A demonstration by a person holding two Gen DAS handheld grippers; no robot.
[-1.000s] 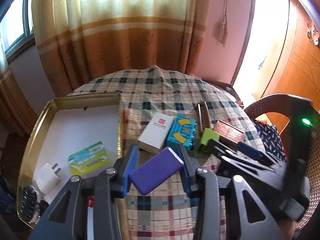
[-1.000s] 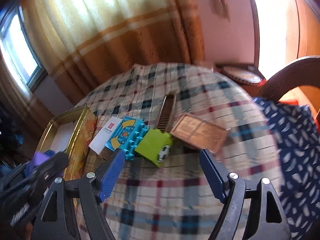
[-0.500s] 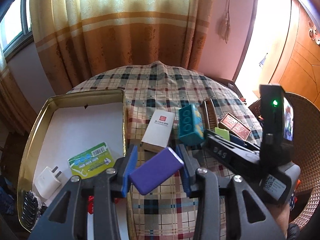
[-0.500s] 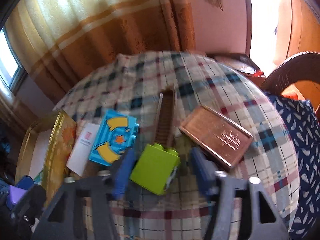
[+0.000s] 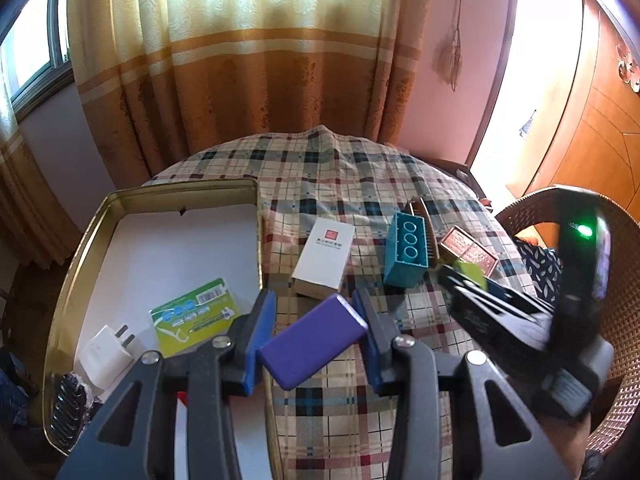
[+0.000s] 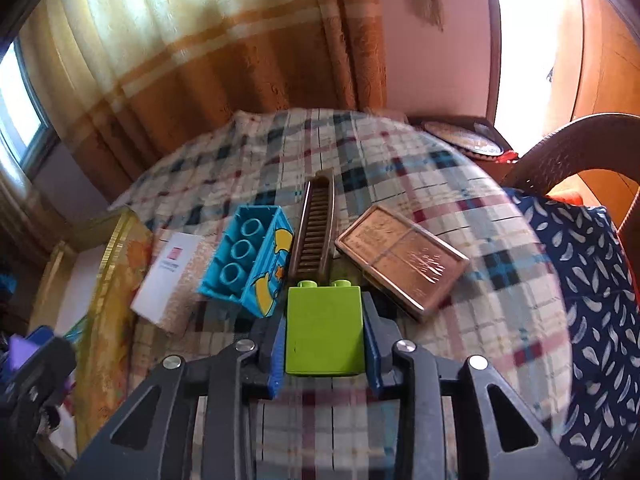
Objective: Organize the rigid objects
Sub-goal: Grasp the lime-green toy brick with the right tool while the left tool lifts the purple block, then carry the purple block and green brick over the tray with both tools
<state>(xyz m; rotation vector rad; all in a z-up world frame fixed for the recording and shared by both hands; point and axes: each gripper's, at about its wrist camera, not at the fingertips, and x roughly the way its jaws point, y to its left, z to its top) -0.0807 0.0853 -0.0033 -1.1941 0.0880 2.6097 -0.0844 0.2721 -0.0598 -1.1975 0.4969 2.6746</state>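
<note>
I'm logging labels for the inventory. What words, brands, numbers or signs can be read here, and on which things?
None can be read in full.
White box: a red square logo above a line of small print, too small to read.
Green card in the gold tin: a barcode and white lettering, blurred.
Copper-coloured case: embossed marks, illegible.
Sticker on the right gripper: too small to read.

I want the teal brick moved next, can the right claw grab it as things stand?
Probably not yet. The right claw is shut on the green brick, so it has no free grip. The teal brick lies close ahead to its left, with nothing on top.
</note>
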